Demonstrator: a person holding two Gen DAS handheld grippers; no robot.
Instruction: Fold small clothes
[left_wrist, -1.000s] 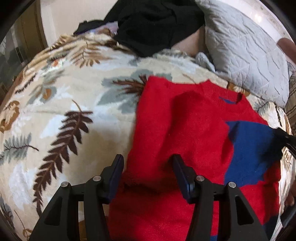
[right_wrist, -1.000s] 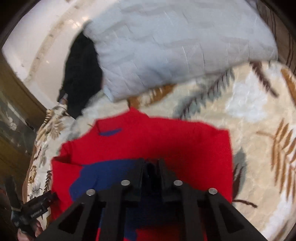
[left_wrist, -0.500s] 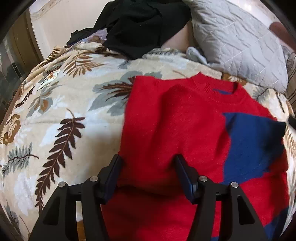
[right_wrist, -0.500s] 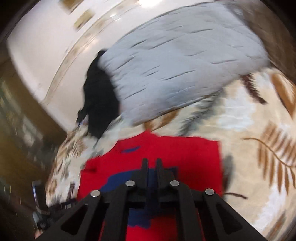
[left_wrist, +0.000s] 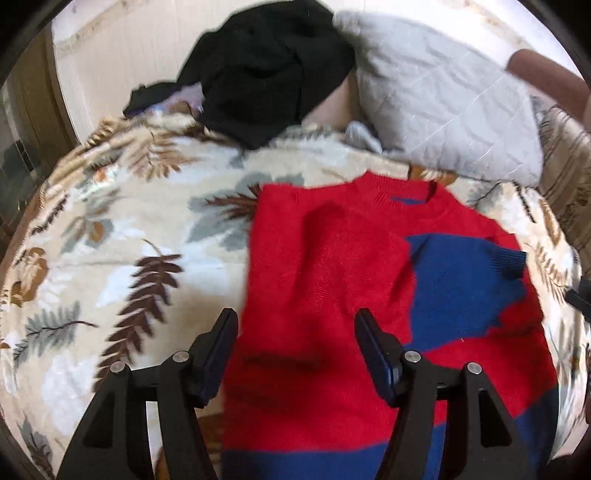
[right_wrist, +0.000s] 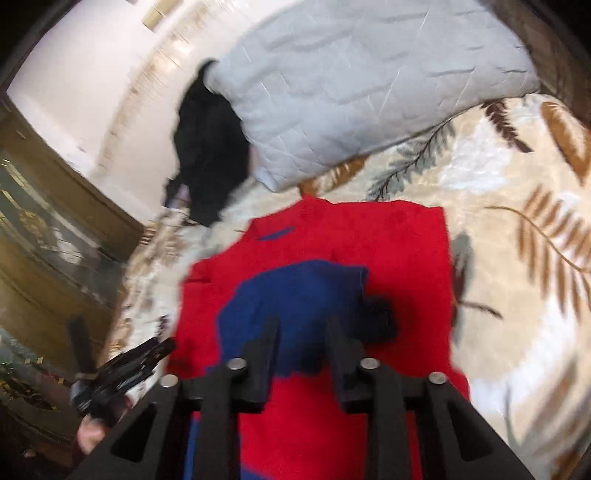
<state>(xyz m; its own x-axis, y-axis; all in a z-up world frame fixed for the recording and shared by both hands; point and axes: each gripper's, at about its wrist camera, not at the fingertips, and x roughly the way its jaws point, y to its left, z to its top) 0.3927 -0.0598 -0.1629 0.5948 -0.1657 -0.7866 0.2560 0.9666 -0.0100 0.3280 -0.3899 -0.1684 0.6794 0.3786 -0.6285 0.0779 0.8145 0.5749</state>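
A small red sweater (left_wrist: 332, 280) with a blue hem and blue sleeve lies flat on the leaf-patterned blanket (left_wrist: 110, 229), neck toward the pillow. Both sleeves are folded in; the blue sleeve (left_wrist: 465, 284) lies across the chest. My left gripper (left_wrist: 295, 325) is open and empty, hovering over the sweater's lower left part. In the right wrist view the sweater (right_wrist: 369, 243) is below my right gripper (right_wrist: 301, 328), which is open and empty just above the blue sleeve (right_wrist: 295, 299). The left gripper's tip shows at the left edge of the right wrist view (right_wrist: 122, 373).
A grey quilted pillow (left_wrist: 443, 96) lies beyond the sweater's neck, also in the right wrist view (right_wrist: 351, 81). A heap of black clothes (left_wrist: 269, 62) sits at the far side. A wooden cabinet (right_wrist: 44, 236) stands off the bed's left.
My right gripper was shut and holding the blue sleeve; it has opened and drawn back, leaving the sleeve on the chest. My left gripper has pulled back slightly, still open.
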